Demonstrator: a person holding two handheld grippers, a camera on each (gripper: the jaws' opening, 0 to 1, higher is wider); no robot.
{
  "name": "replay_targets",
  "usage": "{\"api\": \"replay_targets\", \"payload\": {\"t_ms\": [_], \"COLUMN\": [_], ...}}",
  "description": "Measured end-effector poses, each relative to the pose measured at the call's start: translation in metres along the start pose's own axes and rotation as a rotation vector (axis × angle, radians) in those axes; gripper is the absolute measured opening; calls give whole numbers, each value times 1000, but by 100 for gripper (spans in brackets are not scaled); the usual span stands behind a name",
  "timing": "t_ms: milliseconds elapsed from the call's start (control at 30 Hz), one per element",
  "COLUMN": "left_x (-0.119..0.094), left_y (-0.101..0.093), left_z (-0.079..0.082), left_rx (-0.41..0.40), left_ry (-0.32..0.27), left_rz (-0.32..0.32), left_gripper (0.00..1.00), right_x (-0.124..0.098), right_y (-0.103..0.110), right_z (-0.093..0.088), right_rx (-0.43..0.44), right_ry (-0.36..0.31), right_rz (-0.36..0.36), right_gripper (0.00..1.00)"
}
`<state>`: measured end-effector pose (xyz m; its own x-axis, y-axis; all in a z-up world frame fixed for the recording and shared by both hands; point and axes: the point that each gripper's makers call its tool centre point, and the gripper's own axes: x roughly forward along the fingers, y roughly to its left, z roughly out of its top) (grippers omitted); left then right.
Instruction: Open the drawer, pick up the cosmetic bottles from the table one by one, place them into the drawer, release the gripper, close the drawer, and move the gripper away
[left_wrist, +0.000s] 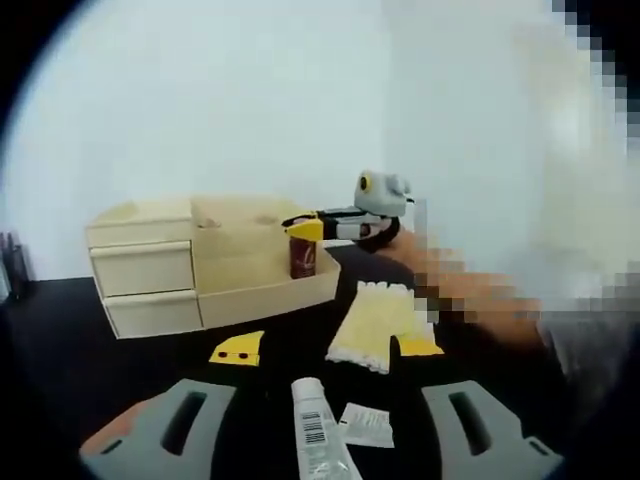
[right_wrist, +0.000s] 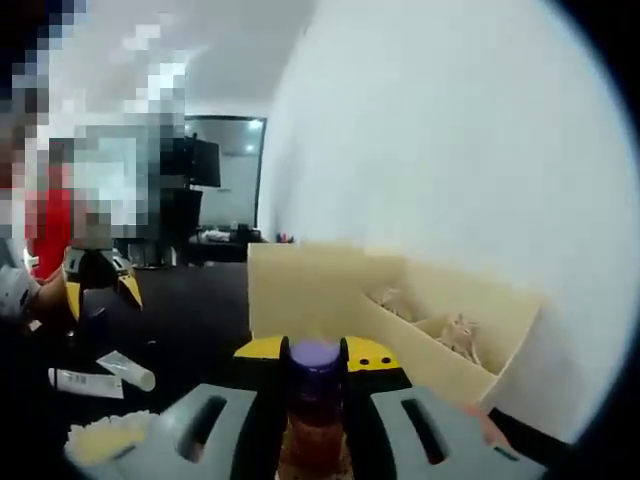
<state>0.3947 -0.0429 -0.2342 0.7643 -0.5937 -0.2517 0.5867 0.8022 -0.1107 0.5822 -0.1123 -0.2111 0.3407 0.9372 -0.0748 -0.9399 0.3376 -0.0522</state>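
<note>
A dark red cosmetic bottle (left_wrist: 303, 260) with a purple cap (right_wrist: 316, 358) is held upright, my right gripper (right_wrist: 317, 352) shut on it. In the left gripper view the right gripper (left_wrist: 306, 231) holds it just above the open tray part of the wooden organizer (left_wrist: 240, 262). Both of its drawers (left_wrist: 145, 285) on the left face are closed. My left gripper (left_wrist: 322, 425) stands open low over the table, with a white tube (left_wrist: 318, 432) lying between its grey jaws. In the right gripper view the left gripper (right_wrist: 100, 282) hangs at the far left, yellow tips apart.
A pale yellow pad (left_wrist: 375, 322) and two yellow pieces (left_wrist: 238, 348) lie on the black table in front of the organizer, and a small white sachet (left_wrist: 366, 424) lies beside the tube. Two tubes (right_wrist: 88, 381) lie on the table. The organizer's inner compartments (right_wrist: 440, 330) hold small items. A white wall stands behind.
</note>
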Motion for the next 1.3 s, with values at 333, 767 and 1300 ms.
{"api": "replay_targets", "payload": {"t_ms": [333, 767, 1300], "left_x": [-4, -3, -3], "left_y": [-15, -13, -11], "left_z": [10, 8, 5], "left_rx": [17, 24, 27], "left_ry": [-23, -13, -6], "left_rz": [-28, -18, -7], "left_gripper": [43, 43, 43], "right_x": [4, 2, -2], "right_y": [-7, 33, 60], "right_z": [-15, -18, -1], "right_rx": [23, 2, -135], "right_ry": [20, 34, 311], "right_rz": [-20, -59, -220], "right_gripper": [17, 17, 32]}}
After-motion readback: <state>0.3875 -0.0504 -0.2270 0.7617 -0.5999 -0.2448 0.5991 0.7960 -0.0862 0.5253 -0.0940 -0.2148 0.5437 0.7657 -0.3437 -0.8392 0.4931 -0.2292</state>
